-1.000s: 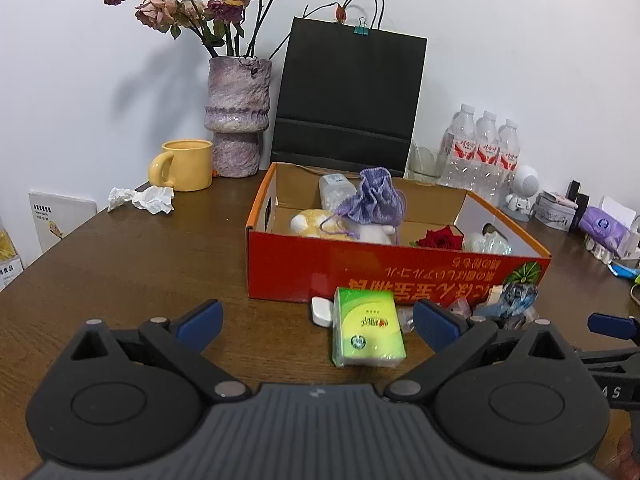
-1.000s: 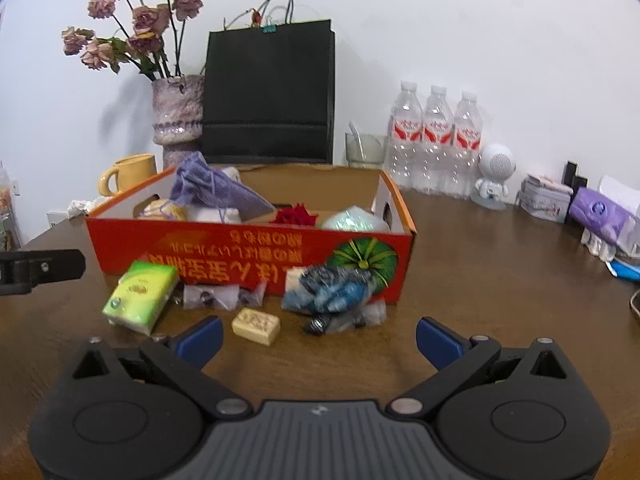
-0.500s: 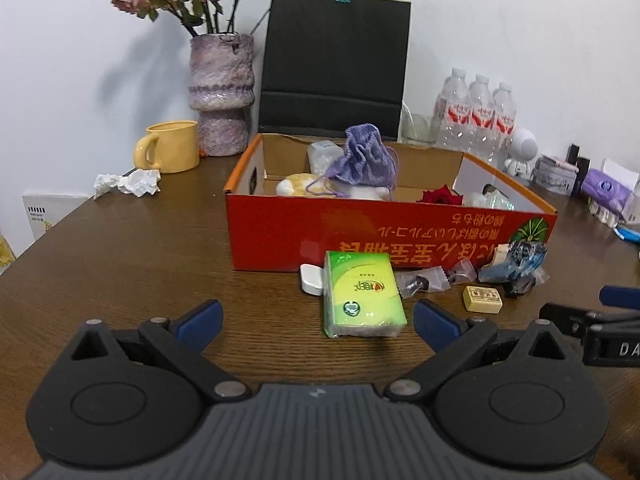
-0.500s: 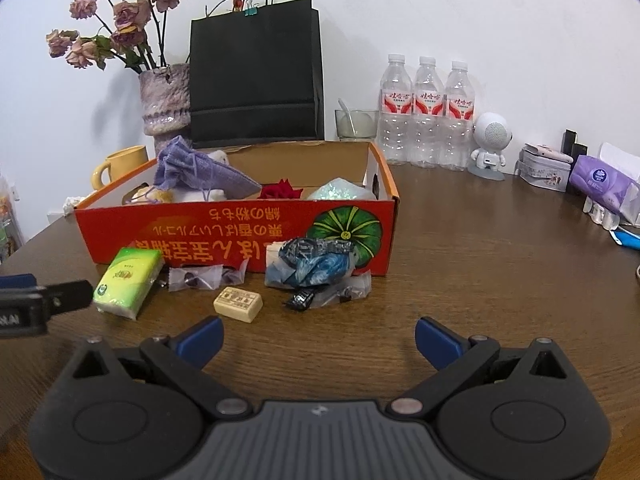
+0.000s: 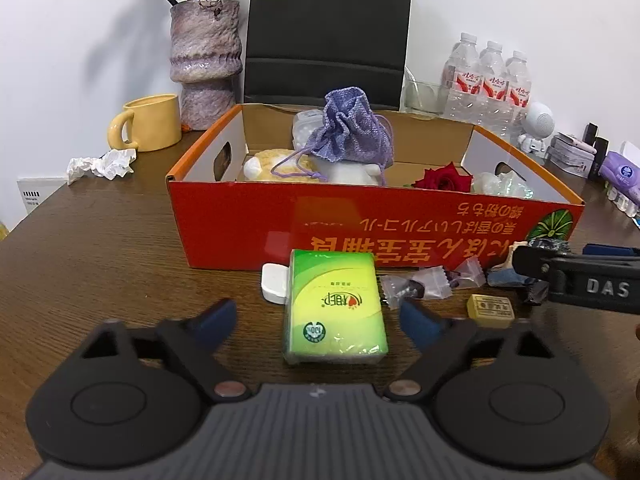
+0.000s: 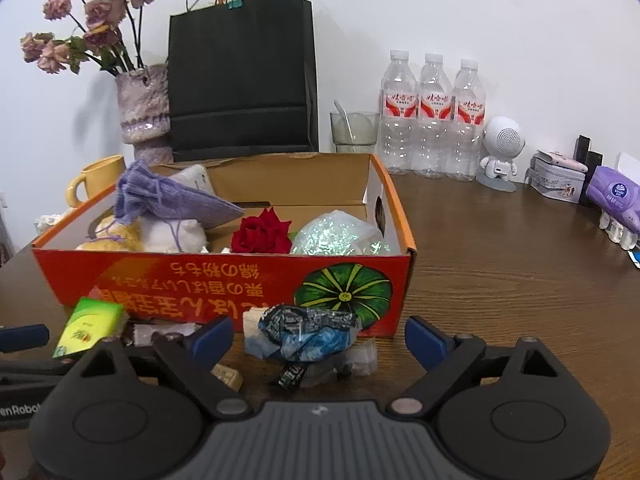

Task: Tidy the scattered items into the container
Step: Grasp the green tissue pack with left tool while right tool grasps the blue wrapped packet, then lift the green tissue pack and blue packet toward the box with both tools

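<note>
The red cardboard box [image 5: 240, 236] stands mid-table and holds a purple pouch [image 5: 352, 132], a plush toy, a red rose [image 5: 442, 178] and a glittery bag [image 6: 336, 234]. In front of it lie a green tissue pack [image 5: 334, 308], a white case [image 5: 274, 282], wrapped candies [image 5: 420, 282], a tan block [image 5: 490, 310] and a blue-black wrapper bundle [image 6: 308, 332]. My left gripper [image 5: 318, 322] is open, its fingers either side of the tissue pack. My right gripper [image 6: 318, 336] is open, straddling the wrapper bundle [image 5: 540, 248].
Behind the box stand a vase of dried roses [image 5: 206, 60], a black paper bag [image 5: 328, 28], a yellow mug [image 5: 150, 122], a glass [image 6: 354, 132] and three water bottles [image 6: 434, 116]. Crumpled paper [image 5: 102, 164] lies left. A robot figurine [image 6: 500, 152] and purple tissues [image 6: 616, 194] sit right.
Both grippers have moved forward and down toward the items in front of the box. The tissue pack now lies between my left fingers and the wrapper bundle between my right fingers.
</note>
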A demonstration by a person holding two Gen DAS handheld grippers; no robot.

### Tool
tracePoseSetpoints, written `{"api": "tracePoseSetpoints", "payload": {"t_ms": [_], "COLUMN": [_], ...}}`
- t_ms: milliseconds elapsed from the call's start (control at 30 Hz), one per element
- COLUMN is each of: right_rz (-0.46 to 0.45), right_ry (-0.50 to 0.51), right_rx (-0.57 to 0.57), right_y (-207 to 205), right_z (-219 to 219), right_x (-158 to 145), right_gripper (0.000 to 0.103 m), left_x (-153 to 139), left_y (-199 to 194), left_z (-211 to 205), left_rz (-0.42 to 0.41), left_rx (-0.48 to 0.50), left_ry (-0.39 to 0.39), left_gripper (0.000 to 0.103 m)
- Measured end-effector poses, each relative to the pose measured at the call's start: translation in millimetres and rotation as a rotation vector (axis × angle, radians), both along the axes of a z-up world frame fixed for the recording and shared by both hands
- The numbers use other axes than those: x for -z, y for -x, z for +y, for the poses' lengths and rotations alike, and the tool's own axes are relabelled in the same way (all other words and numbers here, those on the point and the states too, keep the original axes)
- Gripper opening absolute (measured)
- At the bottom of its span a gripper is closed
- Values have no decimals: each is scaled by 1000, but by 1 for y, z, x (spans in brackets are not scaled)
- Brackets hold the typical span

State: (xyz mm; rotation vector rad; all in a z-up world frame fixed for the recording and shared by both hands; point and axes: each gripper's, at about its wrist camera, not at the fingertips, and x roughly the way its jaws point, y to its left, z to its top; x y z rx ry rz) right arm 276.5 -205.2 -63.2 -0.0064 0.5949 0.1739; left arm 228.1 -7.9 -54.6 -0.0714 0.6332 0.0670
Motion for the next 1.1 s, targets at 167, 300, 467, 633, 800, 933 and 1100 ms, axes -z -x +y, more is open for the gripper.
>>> {"api": "tracePoseSetpoints", "payload": {"t_ms": [167, 300, 467, 633, 800, 933, 1100], "right_rz": [28, -1, -11, -21, -20, -24, -38], "right_ry": [3, -46, -71, -76, -114, -115, -128], "right_rx": [-27, -45, -55, -55, -71, -74, -72], "right_y": [-5, 8, 20, 23, 28, 29, 32], "right_z": [5, -1, -2, -2, -5, -4, -6], "right_x": [7, 3, 2, 1, -2, -2, -6], "right_gripper": [54, 47, 47, 47, 47, 47, 47], "left_x": [0, -4, -5, -5, -6, -6, -10], "left_y": [0, 6, 9, 10, 14, 15, 20], "left_z": [9, 17, 23, 24, 24, 23, 22], "left_rz": [-12, -49, -61, -67, -77, -80, -99], "left_rx": [12, 12, 5, 9, 18, 23, 35], "left_ry": [54, 87, 112, 121, 123, 123, 130], "left_gripper": [46, 46, 46, 46, 46, 46, 46]}}
